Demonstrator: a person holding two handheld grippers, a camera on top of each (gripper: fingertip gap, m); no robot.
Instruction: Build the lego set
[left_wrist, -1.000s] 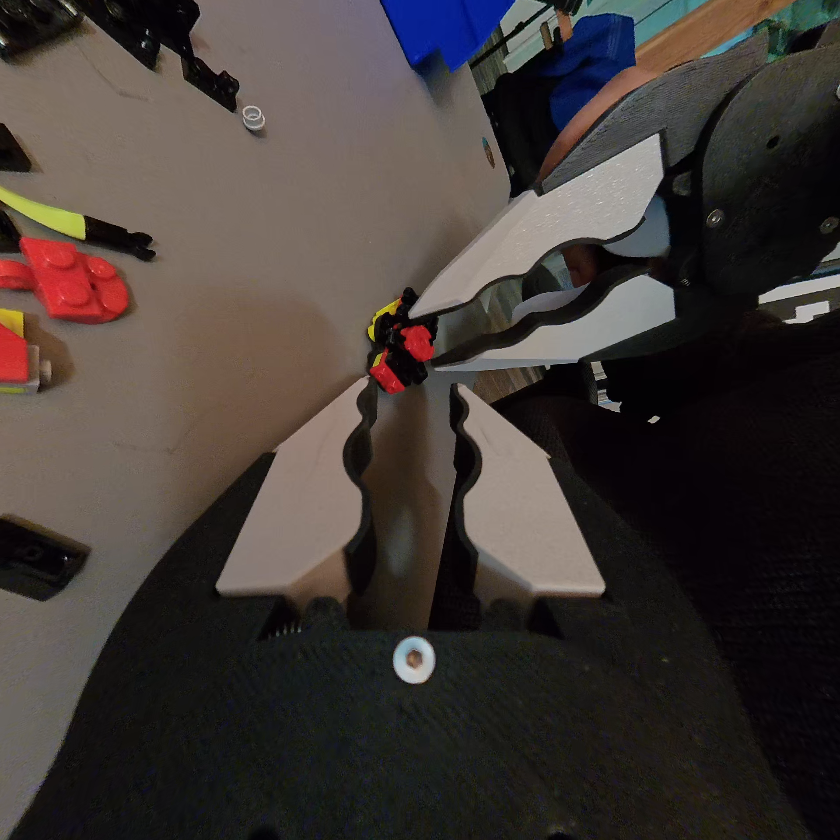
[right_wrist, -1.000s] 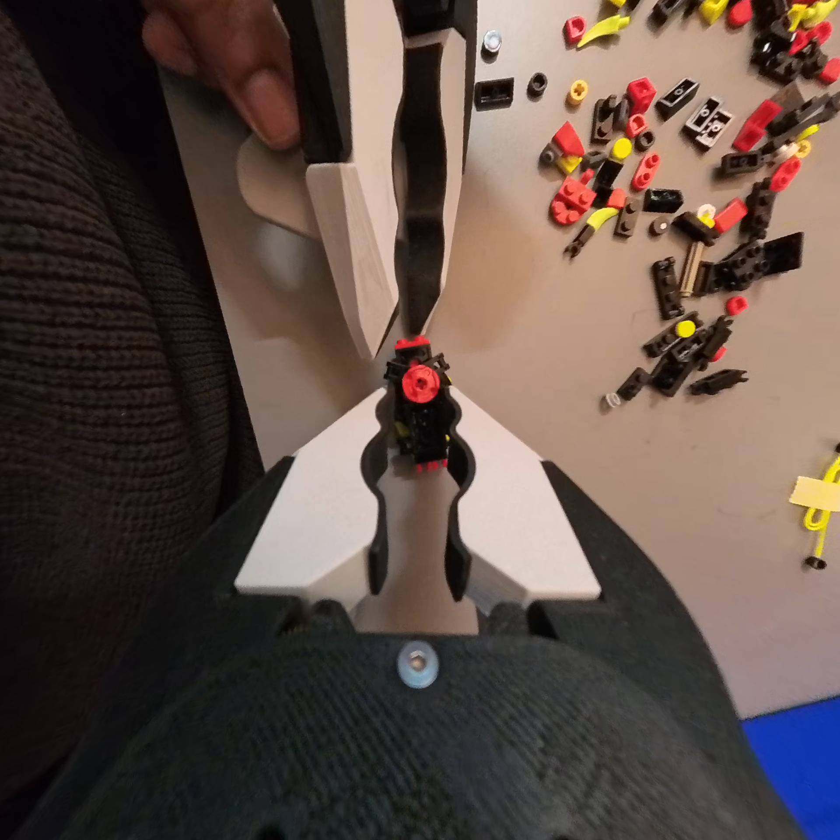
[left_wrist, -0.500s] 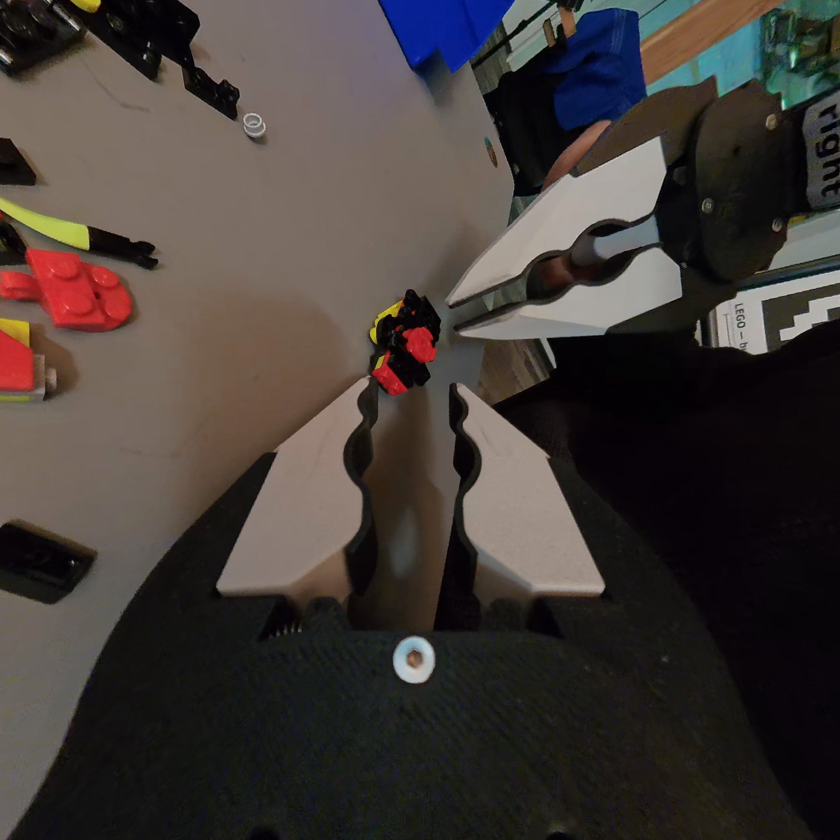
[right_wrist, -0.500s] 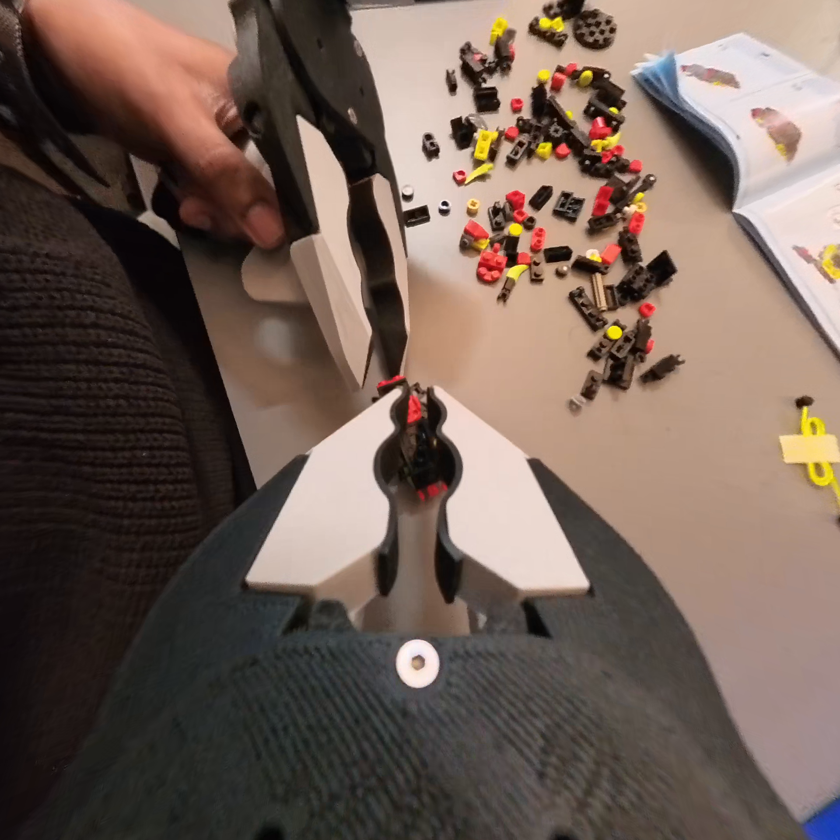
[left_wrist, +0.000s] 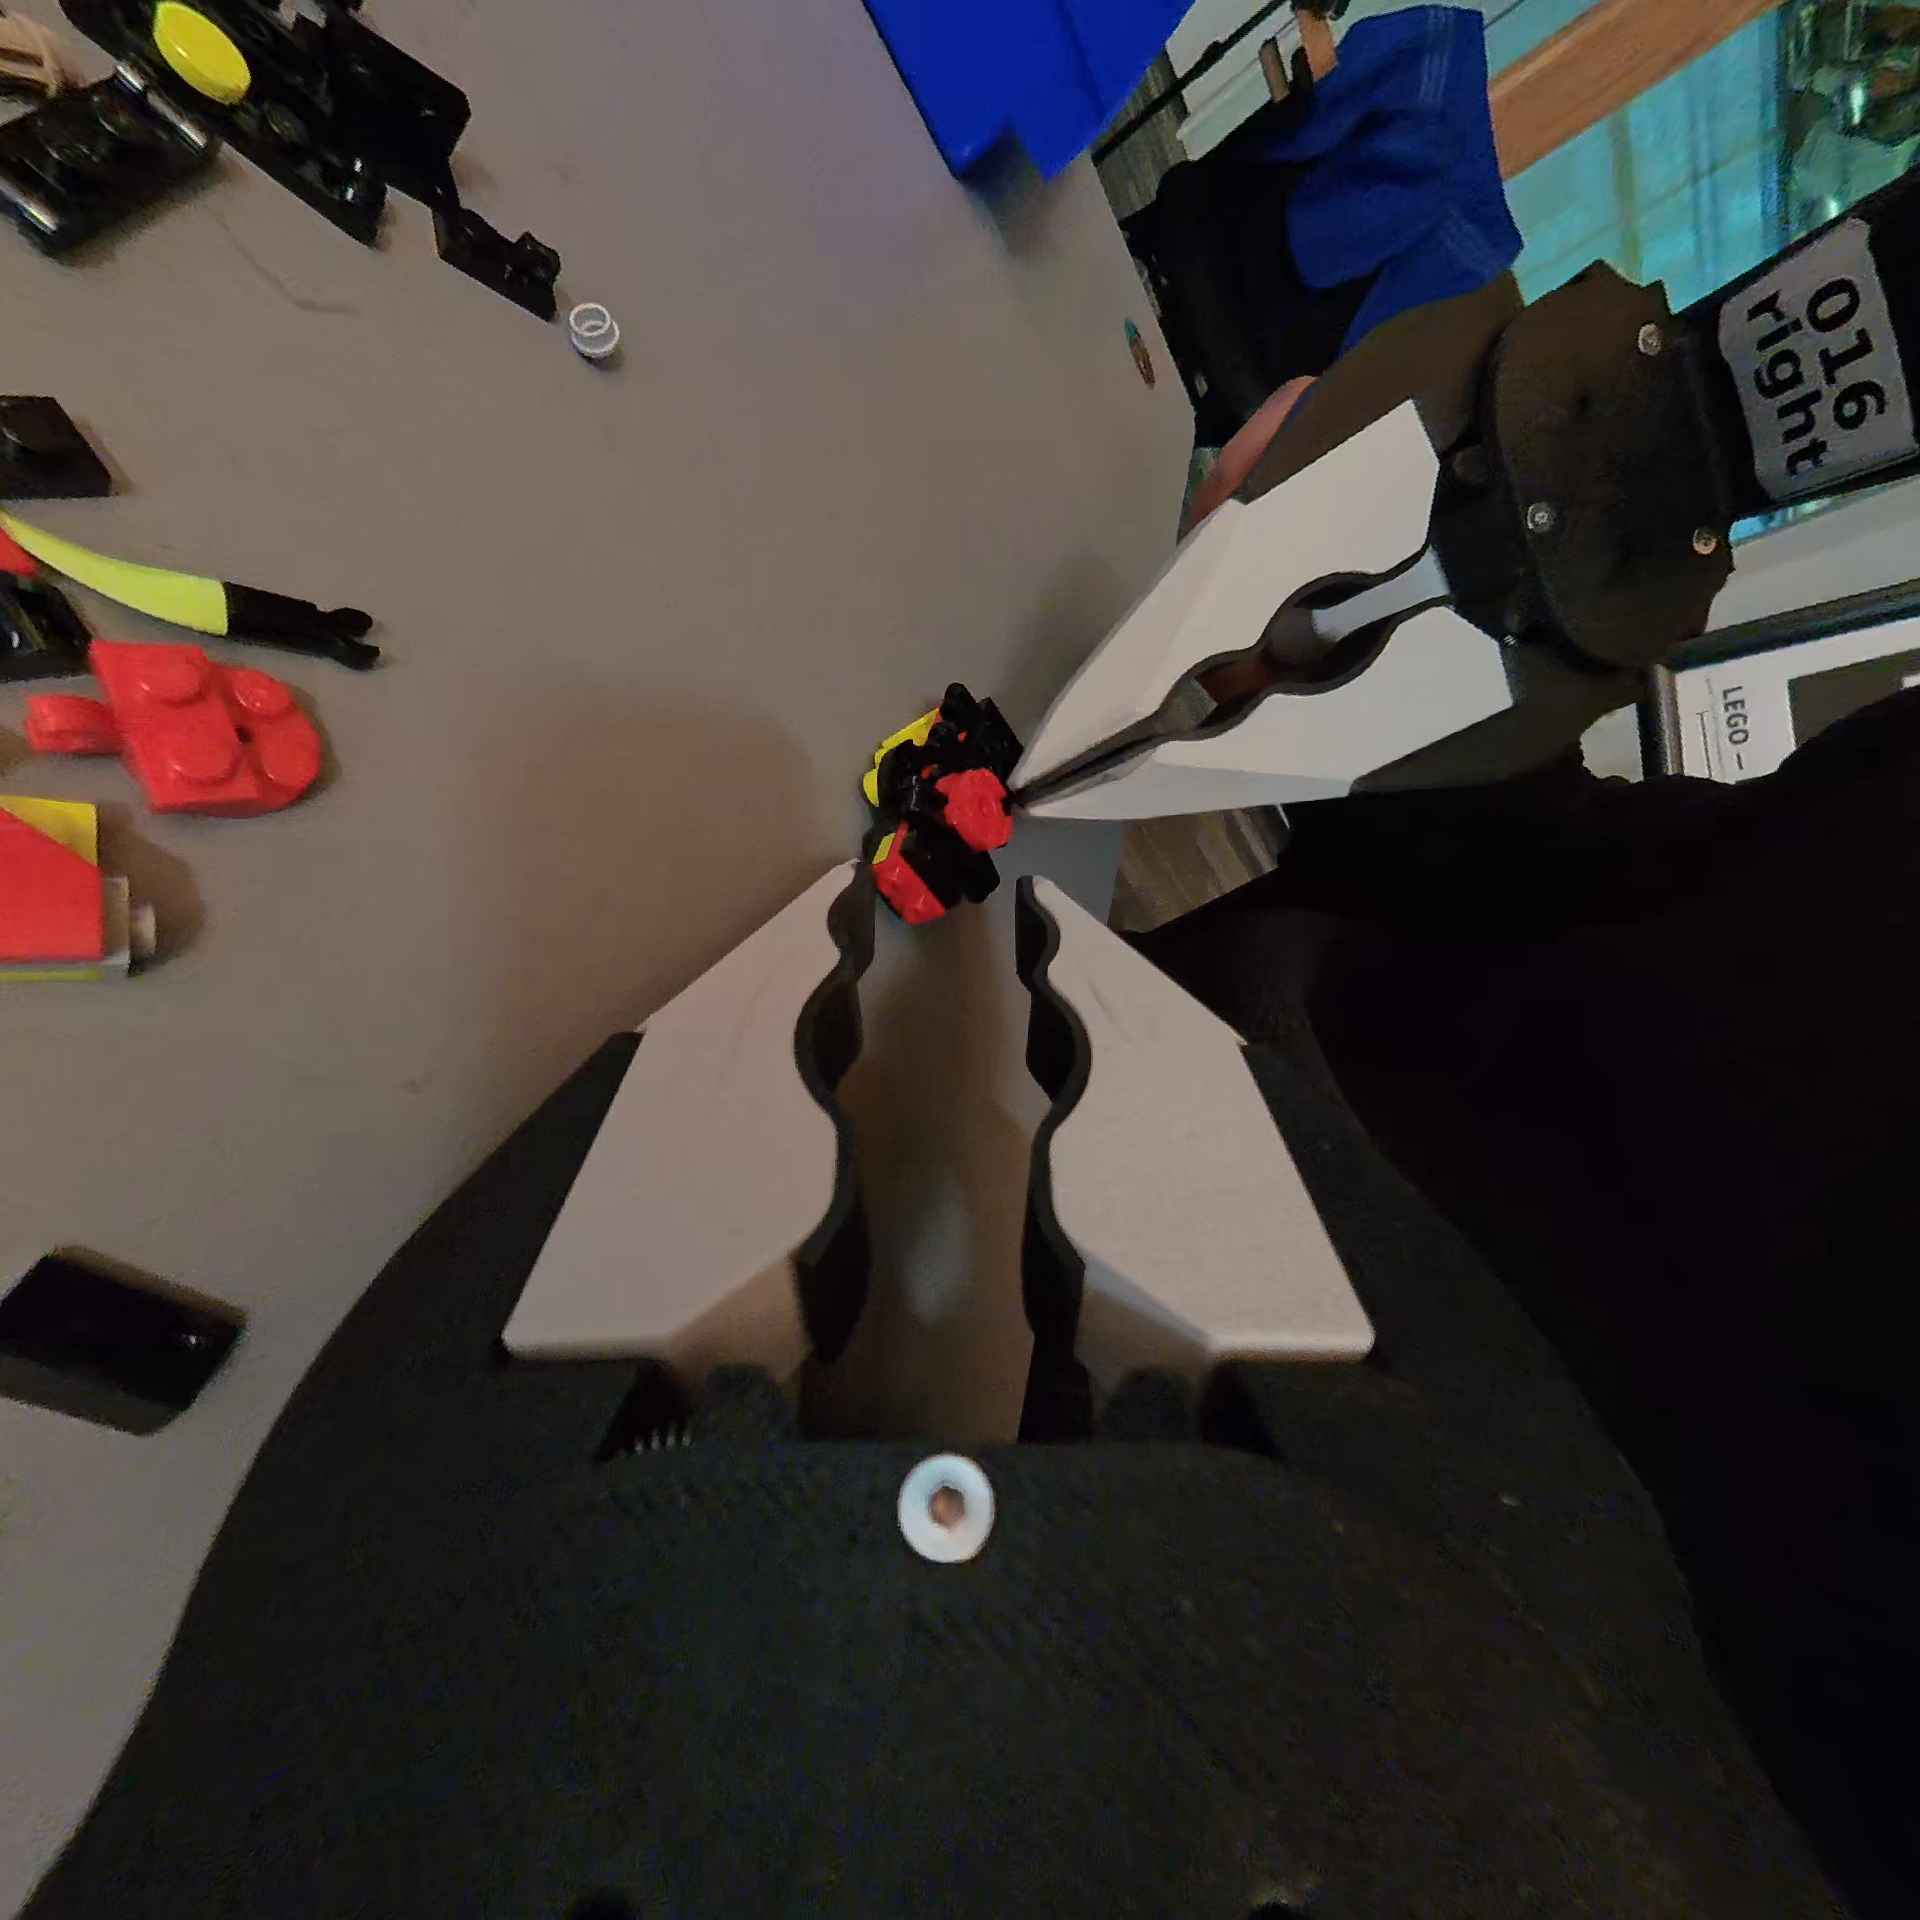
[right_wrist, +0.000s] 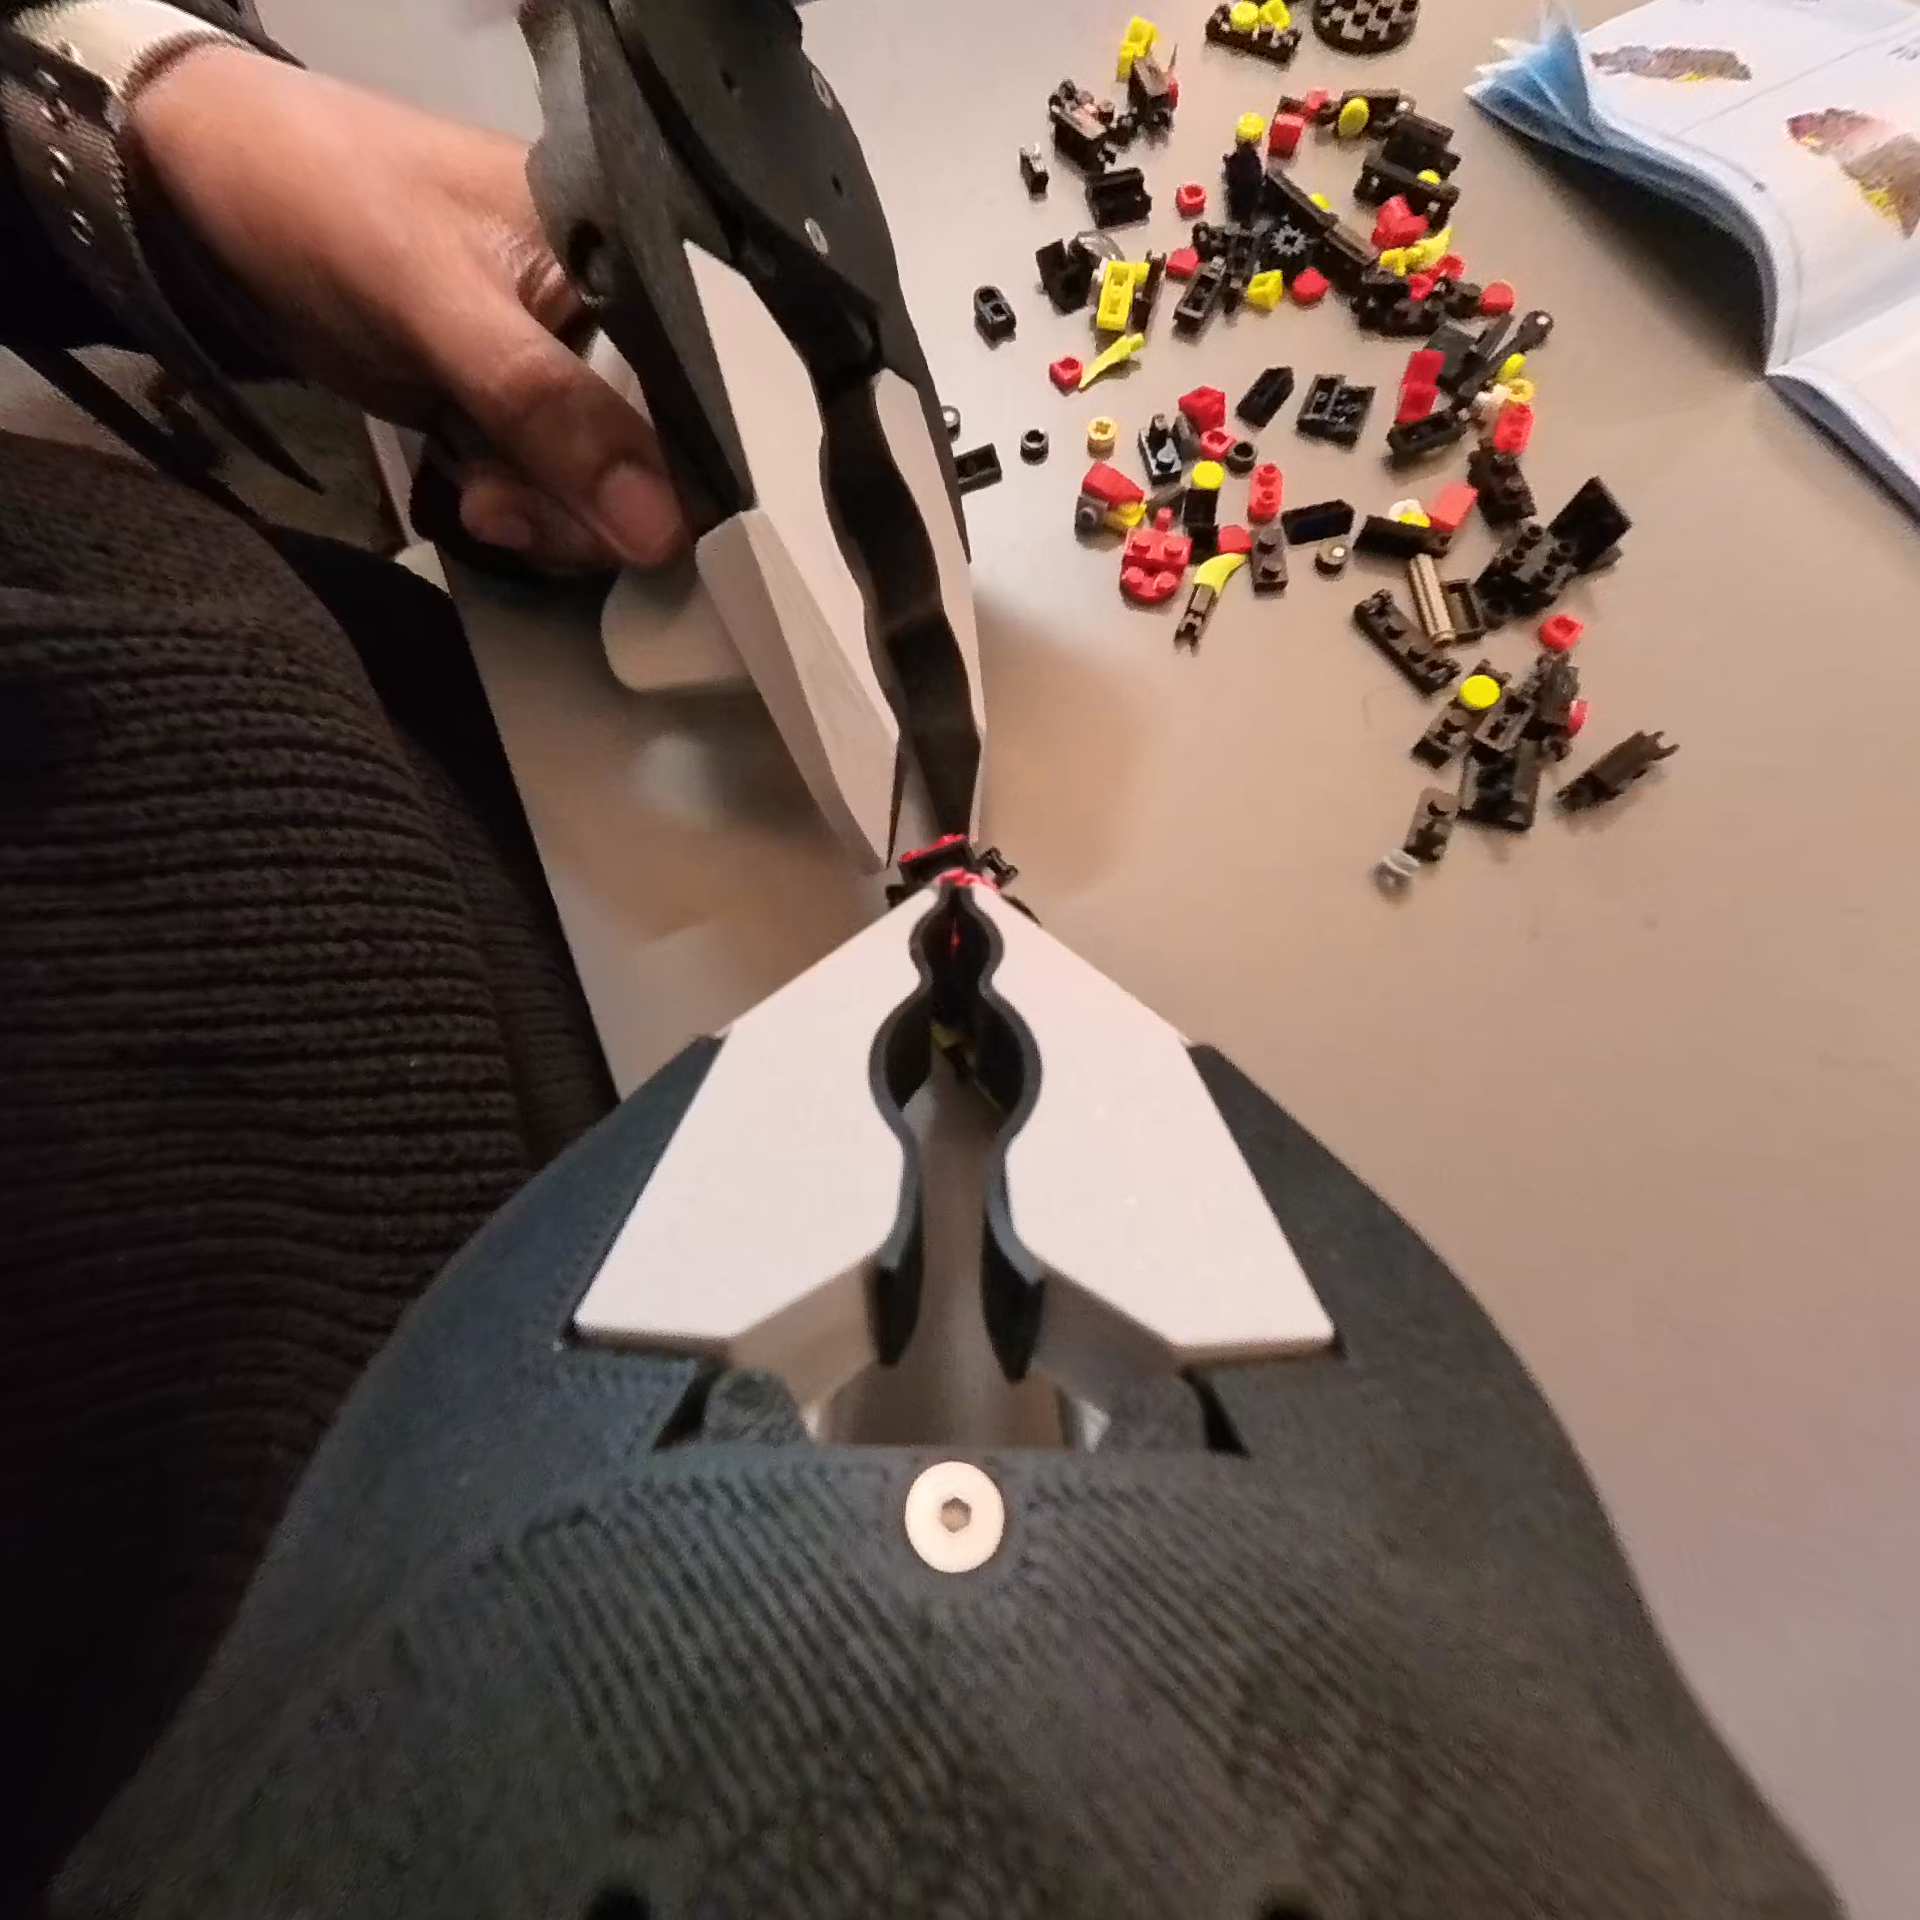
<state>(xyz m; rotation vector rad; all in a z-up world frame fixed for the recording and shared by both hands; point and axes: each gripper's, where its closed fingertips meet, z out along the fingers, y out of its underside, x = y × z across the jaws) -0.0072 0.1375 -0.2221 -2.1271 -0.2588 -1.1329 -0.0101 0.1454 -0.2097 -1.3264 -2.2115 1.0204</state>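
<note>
A small black, red and yellow brick assembly (left_wrist: 914, 831) sits pinched at the very tips of my left gripper (left_wrist: 938, 878), close above the grey table (left_wrist: 623, 623) near its edge. My right gripper (right_wrist: 954, 899) is shut. In the left wrist view its closed tips (left_wrist: 1023, 790) press against the red round piece (left_wrist: 975, 805) on the side of the assembly. In the right wrist view the left gripper (right_wrist: 930, 842) comes down from above onto the assembly (right_wrist: 940, 860), which is mostly hidden behind my right fingertips.
Several loose black, red and yellow bricks (right_wrist: 1351, 416) are scattered on the far table, with an open booklet (right_wrist: 1766, 156) beyond them. A red plate (left_wrist: 197, 727), a black tile (left_wrist: 104, 1340) and a clear stud (left_wrist: 594, 332) lie to the left. A blue bin (left_wrist: 1018, 73) stands at the table edge. A hand (right_wrist: 416, 312) holds the left gripper. Less than 4 cm separates the two grippers' tips. My left gripper's tips are some 9 centimetres from the red plate (left_wrist: 197, 727). Seen from the right wrist view (right_wrist: 1153, 556) as well.
The right gripper, open around the assembly a second ago, let go and drew back. Its jaws shut on air, then the closed tips returned against the red round piece. The assembly stayed in the left gripper.
</note>
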